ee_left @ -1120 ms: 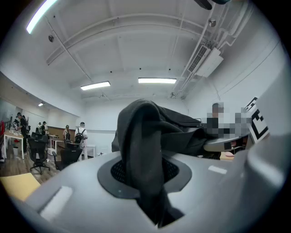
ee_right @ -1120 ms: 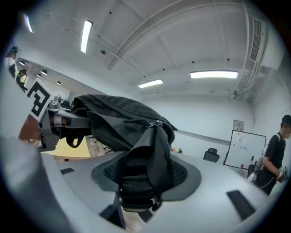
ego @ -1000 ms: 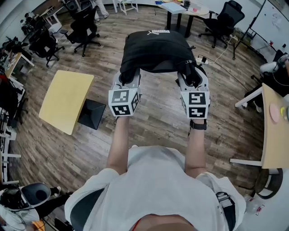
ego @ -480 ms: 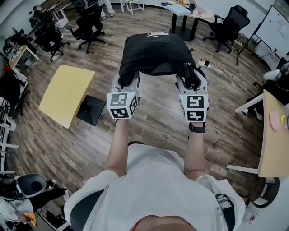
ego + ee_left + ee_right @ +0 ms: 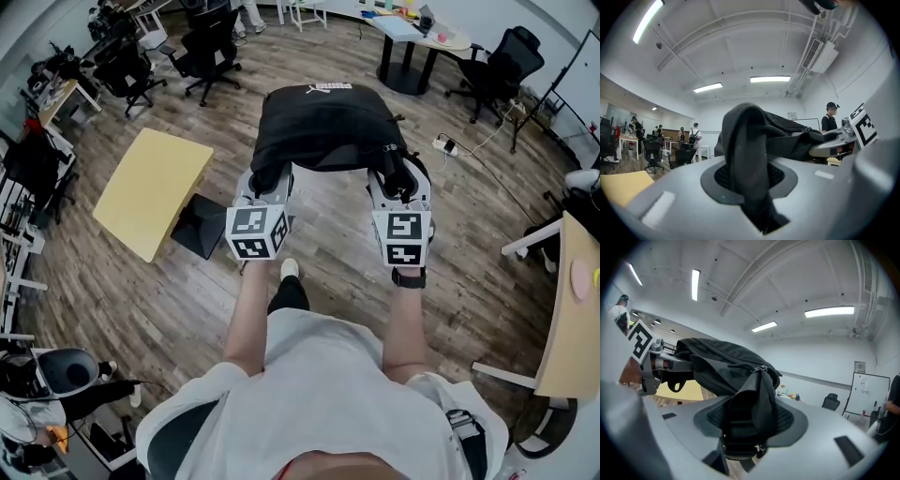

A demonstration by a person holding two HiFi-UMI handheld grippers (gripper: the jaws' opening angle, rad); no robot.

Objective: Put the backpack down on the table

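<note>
While the person's white shirt (image 5: 323, 394) fills the bottom of the head view, both bare forearms reach up the frame, the right one wearing a dark watch (image 5: 410, 277). Just above the wrists sit the two marker cubes, and beyond them the left gripper (image 5: 267, 183) and the right gripper (image 5: 398, 178) point away from the body, side by side and apart. In the left gripper view the jaws stand narrow and are clamped on a black shoulder strap (image 5: 747, 159) that runs up between them. In the right gripper view the jaws stand wider and grip a thicker fold of strap with a buckle (image 5: 745, 437) at its lower end. Both straps lead up to the black backpack (image 5: 323, 127), which hangs in the air at the upper middle of the head view, slung between the two grippers over the wood floor (image 5: 328, 262). It touches no surface. At centre left, lower in the frame than the bag and apart from it, stands the yellow surface (image 5: 150, 192) on a dark base (image 5: 202, 225). Farther off, black office chairs (image 5: 211, 47) crowd the upper left, and a round table (image 5: 422, 33) with small items on it stands at the top right.
</note>
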